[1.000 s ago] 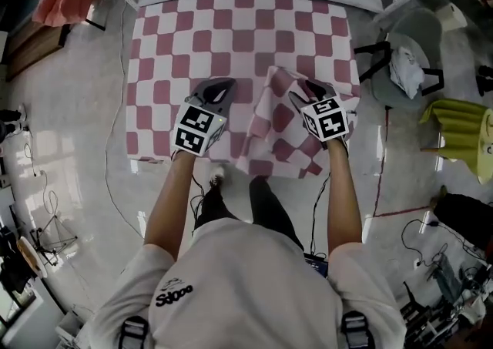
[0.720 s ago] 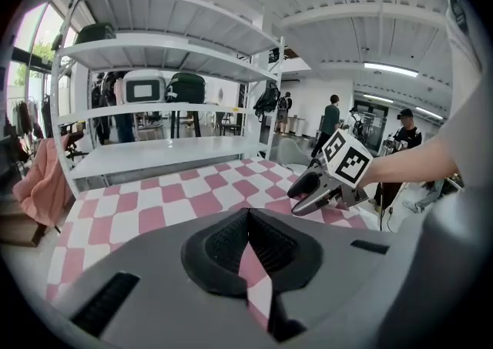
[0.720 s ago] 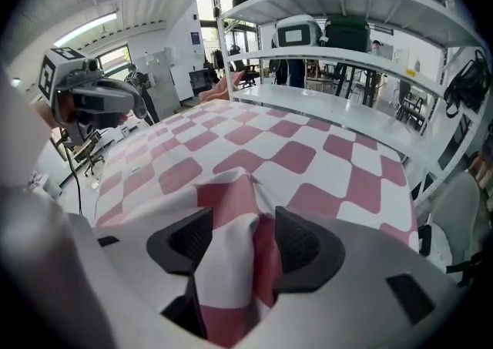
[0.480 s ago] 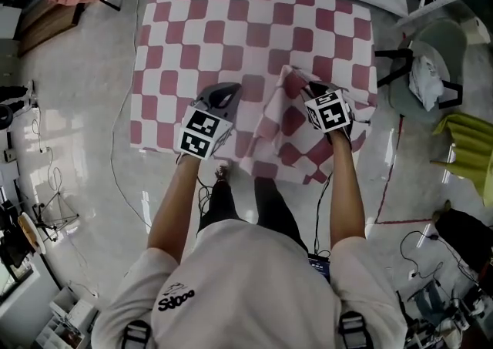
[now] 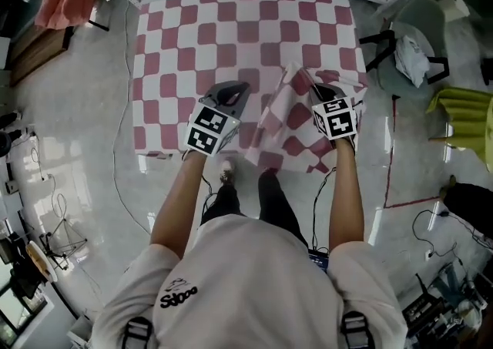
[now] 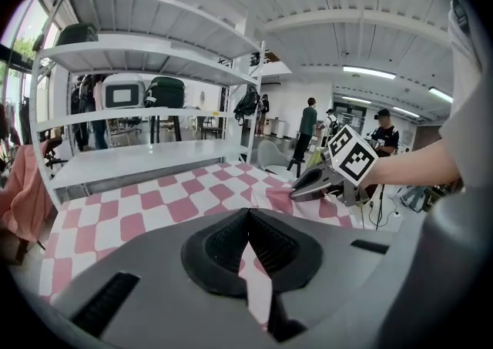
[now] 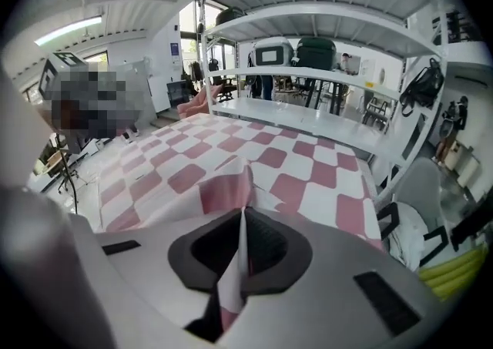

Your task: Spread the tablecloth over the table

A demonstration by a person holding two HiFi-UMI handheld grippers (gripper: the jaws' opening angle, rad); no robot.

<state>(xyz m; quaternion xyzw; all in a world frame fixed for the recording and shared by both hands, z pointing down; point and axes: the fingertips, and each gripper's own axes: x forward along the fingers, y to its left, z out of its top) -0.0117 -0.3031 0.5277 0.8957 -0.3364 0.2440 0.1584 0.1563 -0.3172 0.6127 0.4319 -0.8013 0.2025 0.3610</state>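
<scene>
Fingers point(image 6: 219, 246) of left gripper point(image 6: 248, 224) and right gripper point(image 7: 241, 226) tight on the checked tablecloth point(image 5: 231, 31).

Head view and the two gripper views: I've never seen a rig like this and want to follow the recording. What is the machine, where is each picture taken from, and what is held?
A person, no robot, holds a two-jaw tool in each hand. The head view looks down from a camera on their head: the left hand-held gripper and right hand-held gripper reach over a pink-and-white checked tablecloth, mostly flat, with its near right part bunched up. The other two pictures come from cameras riding on each gripper, looking along its jaws. Both are shut on a fold of the cloth.
</scene>
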